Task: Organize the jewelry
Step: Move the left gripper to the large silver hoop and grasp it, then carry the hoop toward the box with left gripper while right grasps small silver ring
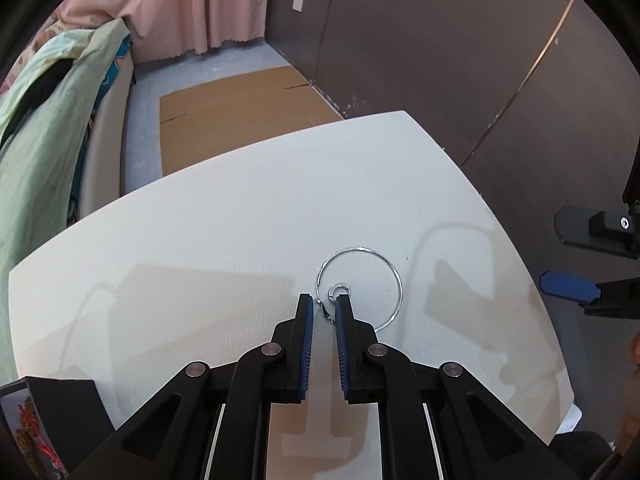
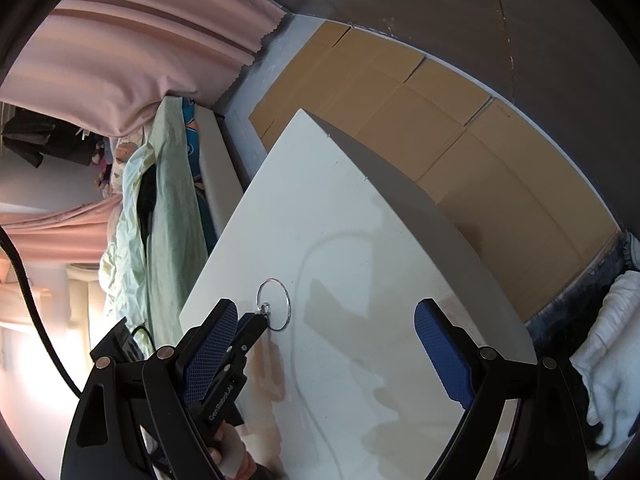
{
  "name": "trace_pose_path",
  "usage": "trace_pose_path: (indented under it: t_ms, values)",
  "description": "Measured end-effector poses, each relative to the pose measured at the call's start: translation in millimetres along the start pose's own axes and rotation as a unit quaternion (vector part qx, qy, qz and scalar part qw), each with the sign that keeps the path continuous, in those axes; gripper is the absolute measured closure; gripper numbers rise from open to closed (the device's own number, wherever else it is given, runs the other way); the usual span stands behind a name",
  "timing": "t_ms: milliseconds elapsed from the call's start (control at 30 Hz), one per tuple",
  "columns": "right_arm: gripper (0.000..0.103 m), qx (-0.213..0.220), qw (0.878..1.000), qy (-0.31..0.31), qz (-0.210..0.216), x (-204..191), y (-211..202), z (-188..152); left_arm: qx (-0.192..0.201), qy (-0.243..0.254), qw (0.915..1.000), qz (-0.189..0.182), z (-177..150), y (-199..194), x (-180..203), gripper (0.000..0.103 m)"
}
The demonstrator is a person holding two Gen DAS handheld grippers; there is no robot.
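Observation:
A thin silver hoop bracelet (image 1: 394,280) lies on the white table (image 1: 224,220); a small silver ring-shaped clasp (image 1: 340,292) and a short chain sit at its near side. My left gripper (image 1: 324,304) is down at the clasp, its blue-padded fingers a narrow gap apart with the chain between the tips, not clamped. In the right wrist view the bracelet (image 2: 274,304) and the left gripper (image 2: 252,328) show at centre left. My right gripper (image 2: 328,320) is wide open and empty, above the table right of the bracelet.
Flattened cardboard (image 1: 236,108) lies on the floor beyond the table's far edge. A bed with green bedding (image 1: 44,128) stands to the left, pink curtains (image 1: 192,4) behind. A dark box (image 1: 44,412) sits at the near left table corner.

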State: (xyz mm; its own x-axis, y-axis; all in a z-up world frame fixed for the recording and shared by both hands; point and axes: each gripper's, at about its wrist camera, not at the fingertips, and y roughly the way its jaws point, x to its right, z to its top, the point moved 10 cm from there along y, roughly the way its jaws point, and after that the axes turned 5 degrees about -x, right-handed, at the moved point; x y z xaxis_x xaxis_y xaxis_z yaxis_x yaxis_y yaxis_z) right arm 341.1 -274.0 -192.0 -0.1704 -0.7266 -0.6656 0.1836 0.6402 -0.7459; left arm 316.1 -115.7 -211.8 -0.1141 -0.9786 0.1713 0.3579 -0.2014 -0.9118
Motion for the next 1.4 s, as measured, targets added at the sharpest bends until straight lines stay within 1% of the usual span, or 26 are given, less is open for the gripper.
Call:
trace_pose_path:
  t_ms: [167, 300, 367, 567, 733, 767, 933, 1067, 1133, 1200, 1267, 1400]
  values:
    - [0.012, -0.002, 1.000, -0.004, -0.006, -0.9, 1.6, 0.3, 0.007, 0.027, 0.9991, 0.032, 0.4, 1.2, -0.4, 0.101]
    - [0.012, -0.001, 1.000, -0.008, -0.010, -1.9, 1.6, 0.0, 0.003, 0.017, 0.9996, 0.020, -2.1, -2.1, -6.4, 0.102]
    - [0.012, -0.003, 1.000, -0.012, -0.011, -2.9, 2.4, -0.5, 0.011, 0.013, 0.9997, 0.016, -1.3, -7.5, -11.0, 0.102]
    - [0.012, -0.005, 0.999, -0.031, -0.020, -9.4, 7.3, -0.1, 0.036, -0.009, 0.9992, -0.011, 5.9, -32.3, -17.9, 0.102]
    - [0.012, -0.016, 0.997, -0.073, -0.036, -22.2, 21.3, -4.9, 0.063, -0.019, 0.9978, -0.006, 11.1, -59.8, -28.5, 0.102]
    - [0.014, -0.021, 0.995, -0.085, -0.041, -26.1, 25.7, -5.8, 0.068, -0.021, 0.9975, -0.003, 10.6, -65.6, -32.9, 0.102]
    - [0.036, -0.044, 0.989, -0.134, -0.053, -47.0, 48.4, -12.1, 0.081, -0.043, 0.9958, 0.007, 3.2, -83.8, -62.4, 0.102]
    - [0.045, -0.049, 0.981, -0.173, -0.069, -64.1, 60.7, -15.8, 0.089, -0.059, 0.9943, 0.008, -3.3, -98.0, -82.6, 0.102]
    - [0.054, -0.049, 0.978, -0.186, -0.076, -69.4, 65.8, -15.9, 0.093, -0.067, 0.9934, 0.006, -6.2, -105.4, -90.4, 0.102]
    - [0.059, -0.052, 0.975, -0.198, -0.090, -72.9, 74.4, -16.1, 0.099, -0.073, 0.9924, 0.007, -9.3, -113.6, -99.5, 0.102]
    - [0.061, -0.054, 0.971, -0.206, -0.105, -73.5, 81.3, -18.1, 0.102, -0.079, 0.9916, 0.007, -11.9, -118.5, -106.5, 0.102]
    - [0.070, -0.051, 0.964, -0.230, -0.122, -81.9, 88.2, -22.6, 0.107, -0.090, 0.9902, 0.007, -18.5, -126.6, -120.7, 0.102]
